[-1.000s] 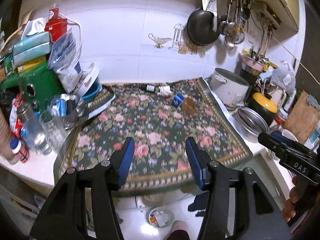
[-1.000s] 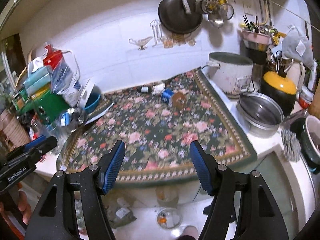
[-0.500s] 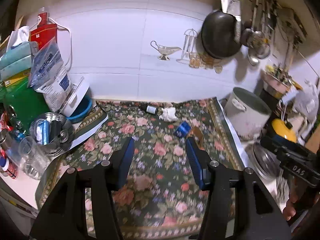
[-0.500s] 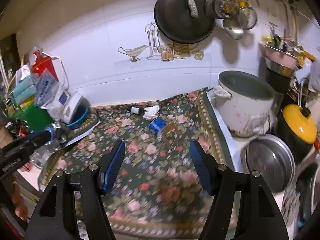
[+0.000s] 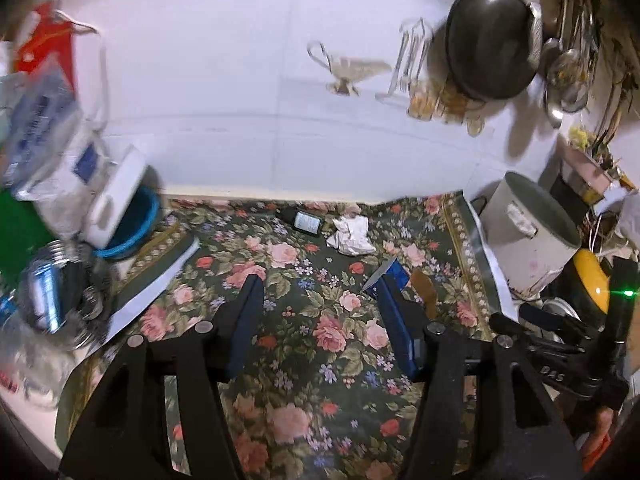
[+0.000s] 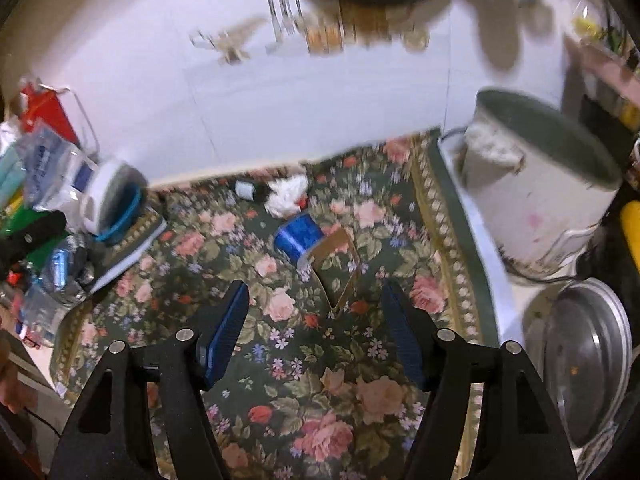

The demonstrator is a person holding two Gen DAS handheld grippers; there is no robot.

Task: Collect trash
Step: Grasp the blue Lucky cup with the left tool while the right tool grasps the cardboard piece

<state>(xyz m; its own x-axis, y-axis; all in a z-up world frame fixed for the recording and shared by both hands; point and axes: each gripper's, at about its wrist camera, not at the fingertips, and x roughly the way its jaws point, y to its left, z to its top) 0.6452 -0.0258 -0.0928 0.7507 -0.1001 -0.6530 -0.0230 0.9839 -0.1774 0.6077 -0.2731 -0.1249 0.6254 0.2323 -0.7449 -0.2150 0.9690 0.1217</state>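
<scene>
Both grippers point forward and down over the flowered cloth [image 5: 320, 320] that covers the worktop. The left gripper [image 5: 320, 284] has its jaws opening with nothing between them, only cloth below. The right gripper [image 6: 314, 294] also has its jaws opening and empty; the open brown box [image 6: 340, 268] lies just beyond its fingertips. Past the box, touching it, lies the blue can [image 6: 298, 236] on its side. Nearer the back edge of the cloth, by the wall, sit the crumpled tissue [image 5: 350, 234] and, just left of it, the small dark bottle [image 5: 304, 220]. The white pot [image 6: 536, 184] stands off the cloth's right edge, and the blue bowl [image 5: 128, 228] sits by the cloth's back left corner. In the left view the right gripper shows at the right margin, with fingers of the person's hand [image 5: 600, 440] below it. Compared with a second ago, both grippers have come in from the worktop's front edge, where the floor showed below them, to over the middle of the cloth, and the trash now lies much closer to their tips.
</scene>
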